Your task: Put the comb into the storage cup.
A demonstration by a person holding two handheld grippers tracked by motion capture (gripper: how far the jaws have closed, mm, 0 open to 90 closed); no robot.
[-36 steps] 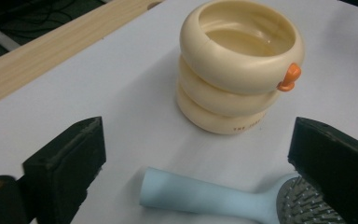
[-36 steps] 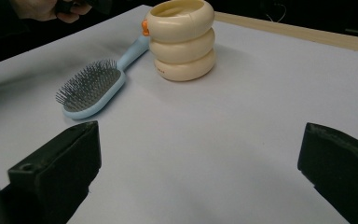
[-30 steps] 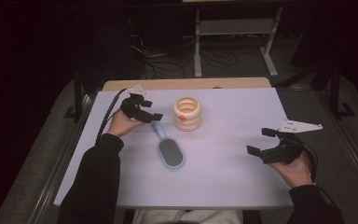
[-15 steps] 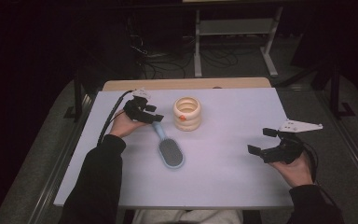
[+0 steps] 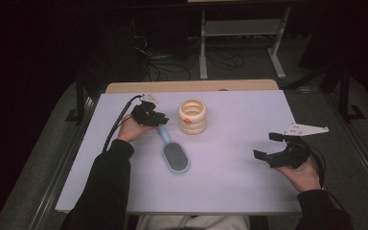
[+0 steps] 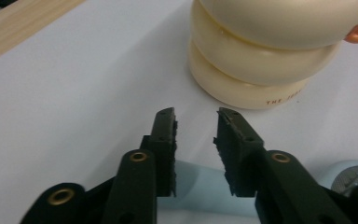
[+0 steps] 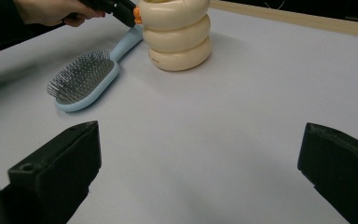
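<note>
While the hairbrush (image 5: pixel 172 152) lies flat on the table (image 5: pixel 239 187) beside the cream cup (image 5: pixel 192 116), the left gripper (image 6: pixel 196 128) straddles its handle, jaws parted (nothing gripped yet); lifting remains, and the right gripper (image 5: pixel 273 145) waits spread wide.

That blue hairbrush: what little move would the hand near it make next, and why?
Probably lower the left gripper a touch and close it on the hairbrush handle. In the left gripper view its jaws stand apart with the pale blue handle just beneath and between them, not yet pinched. The cream ringed holder sits close ahead, so going forward risks bumping it.
</note>
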